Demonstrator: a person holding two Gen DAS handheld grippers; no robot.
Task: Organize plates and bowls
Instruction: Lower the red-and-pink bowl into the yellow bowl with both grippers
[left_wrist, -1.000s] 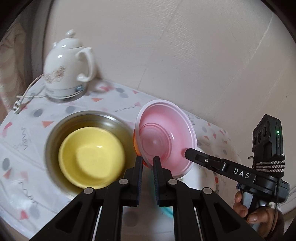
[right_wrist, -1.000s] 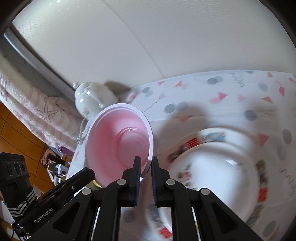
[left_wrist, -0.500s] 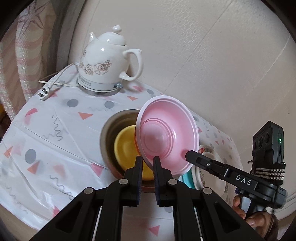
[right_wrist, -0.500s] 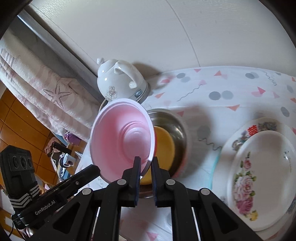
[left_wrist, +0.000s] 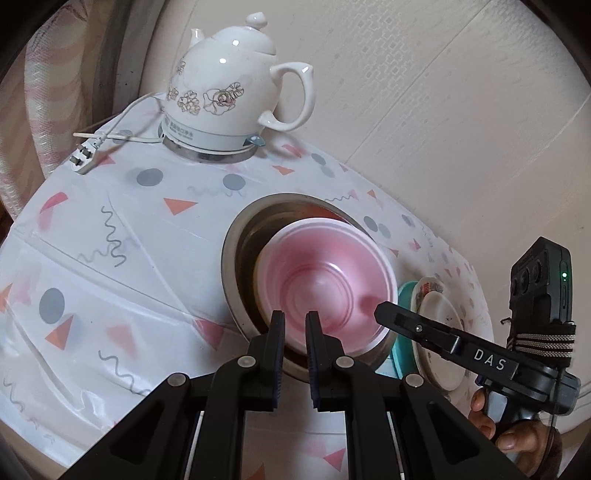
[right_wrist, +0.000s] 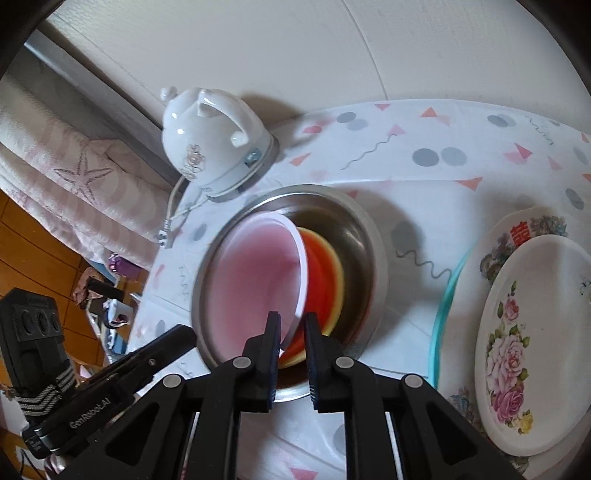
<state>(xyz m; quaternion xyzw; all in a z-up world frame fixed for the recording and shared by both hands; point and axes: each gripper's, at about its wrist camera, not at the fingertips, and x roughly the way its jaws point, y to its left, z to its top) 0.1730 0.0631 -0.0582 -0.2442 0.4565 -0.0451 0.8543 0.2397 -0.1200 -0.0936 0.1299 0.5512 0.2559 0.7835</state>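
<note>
A pink bowl (left_wrist: 325, 280) (right_wrist: 251, 280) sits tilted inside the steel basin (left_wrist: 236, 258) (right_wrist: 369, 251), over a yellow bowl (right_wrist: 334, 280) that it mostly hides. My left gripper (left_wrist: 294, 325) is shut on the pink bowl's near rim. My right gripper (right_wrist: 291, 328) has the opposite rim between its pads; its jaws are just starting to open, and the thin white rim still sits in the narrow gap. Each wrist view shows the other gripper's fingers (left_wrist: 406, 321) (right_wrist: 159, 350) reaching the bowl from the side.
A white flowered kettle (left_wrist: 229, 85) (right_wrist: 210, 144) stands behind the basin, its plug and cord (left_wrist: 85, 158) lying at the cloth's left edge. Right of the basin, a white rose plate (right_wrist: 532, 332) tops a stack over a teal plate (right_wrist: 443, 306). The wall runs close behind.
Both grippers carried the pink bowl from above the plates across to the steel basin and lowered it, open side turning upward, onto the yellow bowl. The right jaws look slightly wider.
</note>
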